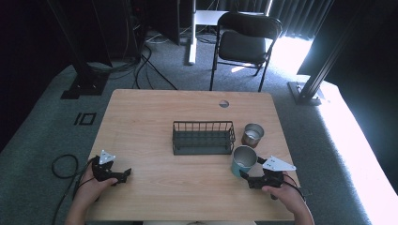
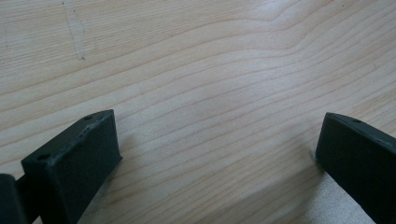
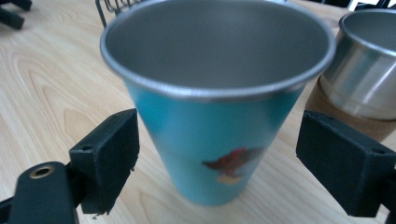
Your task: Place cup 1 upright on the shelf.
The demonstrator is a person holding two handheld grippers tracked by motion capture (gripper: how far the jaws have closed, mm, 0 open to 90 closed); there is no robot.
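Your right tongs (image 1: pixel 247 178) sit near the front right corner of the bench (image 1: pixel 155 112), spread wide, with the teal cup (image 1: pixel 243 160) standing upright between the two jaws. In the right gripper view the teal cup (image 3: pixel 217 100) rises just ahead of your right tongs (image 3: pixel 217 172); a jaw stands on either side of it and neither one touches its wall, so you are not gripping it yet. The cup has a bare metal rim and inside, and a small reddish picture low on its teal side. Just behind it stands a second metal cup (image 1: pixel 253 134) with a brown band around its base, close to the teal one but apart from it; it also shows at the right edge of the right gripper view (image 3: pixel 369 60). A dark wire rack (image 1: pixel 203 138) stands at the middle of the bench, just left of both cups. Your left tongs (image 1: pixel 123 176) rest at the front left of the bench, well apart from the cups, and they are spread open over bare wood with nothing between them, as the left gripper view (image 2: pixel 217 158) shows.
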